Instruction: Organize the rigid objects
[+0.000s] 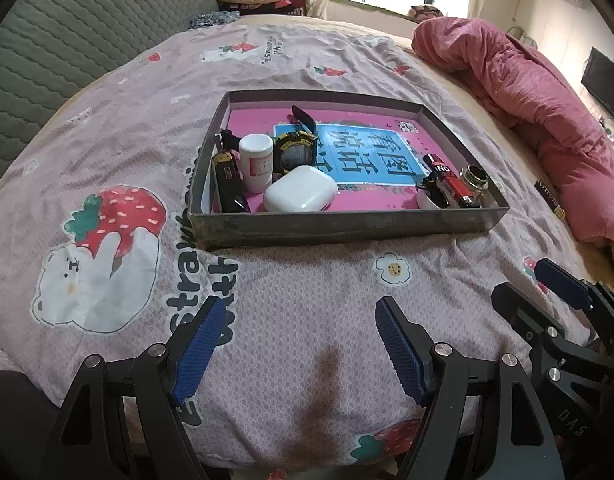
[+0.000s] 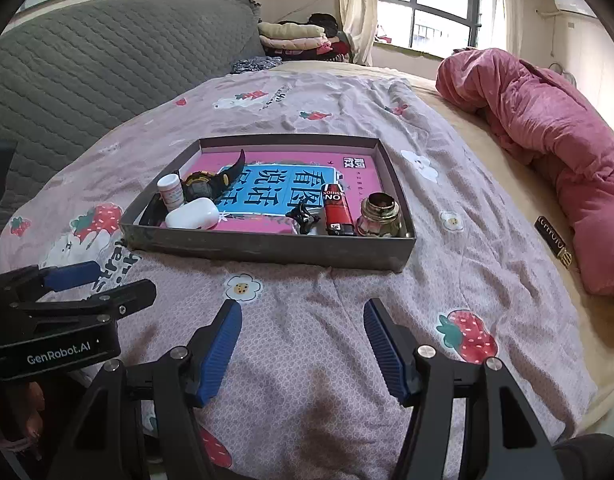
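Left wrist view first: I see my left tool hanging over the bedspread, its blue pads spread wide with nothing between them. My right tool is the same, jaws spread and empty, just beside the left one; its tip shows at the right edge of the left wrist view.

I take the shallow grey tray as my landmark. It lies on the bedspread beyond both tools, apart from them, and a pink and blue printed sheet lines its floor. In the tray's near left corner I see a black and yellow flat object leaning along the left wall; I cannot tell what it is. Just right of it stands a white pill bottle, upright. Touching the bottle's near side is a white earbud case, lying close to the tray's near wall. Behind the case, toward the tray's middle, sits a black and yellow watch, its strap curling up.

In the tray's near right corner stands a small glass jar with a brass-coloured neck. Just left of the jar lies a red lighter, pointing away from the near wall. Left of the lighter is a black hair clip beside something white.

Outside the tray, well to its right, a pink quilt is bunched along the bed's edge, with a small dark box just beside it.
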{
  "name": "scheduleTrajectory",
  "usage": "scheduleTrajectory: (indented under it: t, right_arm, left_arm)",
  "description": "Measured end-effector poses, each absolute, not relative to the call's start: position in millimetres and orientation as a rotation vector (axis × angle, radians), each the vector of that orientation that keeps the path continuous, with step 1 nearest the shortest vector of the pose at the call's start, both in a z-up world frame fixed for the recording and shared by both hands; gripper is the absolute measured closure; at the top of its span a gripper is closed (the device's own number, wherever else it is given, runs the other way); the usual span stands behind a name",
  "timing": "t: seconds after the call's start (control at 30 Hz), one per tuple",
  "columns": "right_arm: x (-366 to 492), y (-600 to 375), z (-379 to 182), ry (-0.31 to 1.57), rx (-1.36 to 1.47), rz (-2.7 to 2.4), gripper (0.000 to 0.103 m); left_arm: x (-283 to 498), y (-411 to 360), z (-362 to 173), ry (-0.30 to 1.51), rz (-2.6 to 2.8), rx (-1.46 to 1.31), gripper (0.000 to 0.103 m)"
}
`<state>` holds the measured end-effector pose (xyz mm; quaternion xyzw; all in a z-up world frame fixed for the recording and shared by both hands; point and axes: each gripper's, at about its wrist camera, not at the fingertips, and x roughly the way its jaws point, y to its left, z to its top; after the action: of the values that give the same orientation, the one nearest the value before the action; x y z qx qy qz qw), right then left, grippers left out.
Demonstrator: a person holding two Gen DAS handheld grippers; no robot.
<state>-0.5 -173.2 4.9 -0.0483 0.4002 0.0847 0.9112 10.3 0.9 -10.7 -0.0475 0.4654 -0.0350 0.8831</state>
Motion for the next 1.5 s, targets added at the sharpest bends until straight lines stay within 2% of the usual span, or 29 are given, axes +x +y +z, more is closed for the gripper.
scheduleTrajectory:
  t: [1.5]
  right_arm:
    - [4.4,-174.8,-2.6,0.85,-0.117,0.152,0.04]
  left_arm:
    - [17.0,0.6,-18.8,0.996,-0.061,-0.108,0.025]
